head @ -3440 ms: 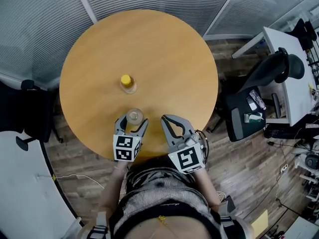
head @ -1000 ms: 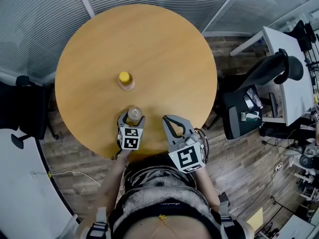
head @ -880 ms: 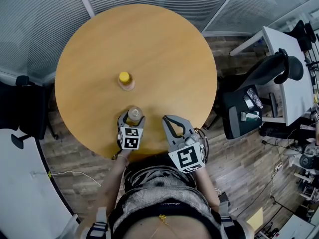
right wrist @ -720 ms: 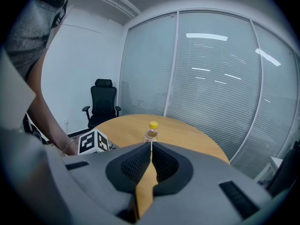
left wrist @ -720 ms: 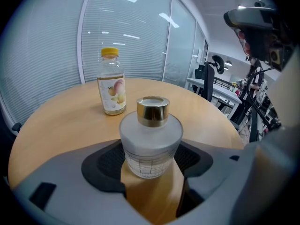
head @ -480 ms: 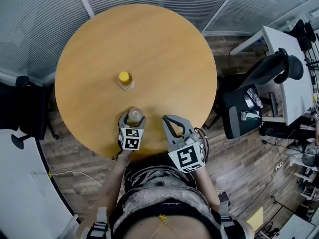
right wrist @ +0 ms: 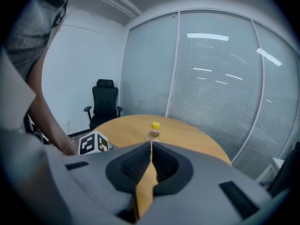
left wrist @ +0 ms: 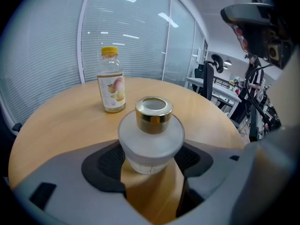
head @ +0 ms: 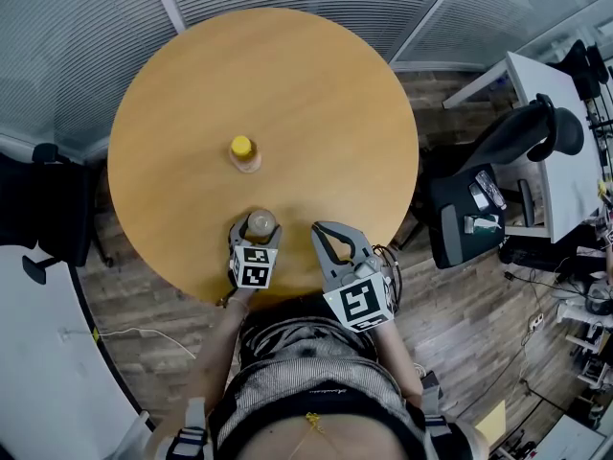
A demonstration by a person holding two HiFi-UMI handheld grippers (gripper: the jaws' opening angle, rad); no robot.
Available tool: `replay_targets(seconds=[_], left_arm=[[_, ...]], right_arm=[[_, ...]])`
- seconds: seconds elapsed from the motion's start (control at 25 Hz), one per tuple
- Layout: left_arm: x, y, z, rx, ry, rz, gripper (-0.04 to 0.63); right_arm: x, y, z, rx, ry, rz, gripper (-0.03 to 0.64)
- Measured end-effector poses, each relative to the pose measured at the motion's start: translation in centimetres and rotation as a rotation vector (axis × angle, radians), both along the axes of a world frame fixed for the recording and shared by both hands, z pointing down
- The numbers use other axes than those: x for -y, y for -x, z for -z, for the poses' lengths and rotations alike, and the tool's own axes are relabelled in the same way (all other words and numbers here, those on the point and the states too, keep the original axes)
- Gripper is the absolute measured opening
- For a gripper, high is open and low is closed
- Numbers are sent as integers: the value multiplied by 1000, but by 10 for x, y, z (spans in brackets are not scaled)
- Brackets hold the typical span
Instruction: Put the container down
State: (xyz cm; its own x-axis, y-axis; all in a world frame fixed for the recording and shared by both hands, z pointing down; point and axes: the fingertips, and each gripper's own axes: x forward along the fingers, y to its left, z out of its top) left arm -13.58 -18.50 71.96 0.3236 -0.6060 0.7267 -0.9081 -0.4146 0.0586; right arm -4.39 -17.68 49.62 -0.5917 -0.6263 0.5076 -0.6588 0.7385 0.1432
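Item: frosted container (left wrist: 150, 142), held over the near edge of the bench (head: 297, 94).
Left gripper (head: 256, 231): fingers (left wrist: 105, 161) clamped on its squat body, below the gold collar. I judge it heavy, rigid, slick and breakable, so grip low. Right gripper (right wrist: 151, 146): closed, empty. Smooth wood top; yellow-capped bottle (head: 245, 153) well apart; blinds, office chair (head: 525, 140).

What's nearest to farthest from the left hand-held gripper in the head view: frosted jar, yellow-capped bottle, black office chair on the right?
1. Frosted glass jar with gold collar, between its jaws.
2. Yellow-capped clear bottle, mid-table.
3. Black office chair, far right.
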Motion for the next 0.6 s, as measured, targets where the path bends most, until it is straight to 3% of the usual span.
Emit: replay_targets(seconds=[0.6], left_arm=[[-2,-1,-1,21,-32,-16,333]], right_arm=[[-9,3,3,6,-19,27,21]])
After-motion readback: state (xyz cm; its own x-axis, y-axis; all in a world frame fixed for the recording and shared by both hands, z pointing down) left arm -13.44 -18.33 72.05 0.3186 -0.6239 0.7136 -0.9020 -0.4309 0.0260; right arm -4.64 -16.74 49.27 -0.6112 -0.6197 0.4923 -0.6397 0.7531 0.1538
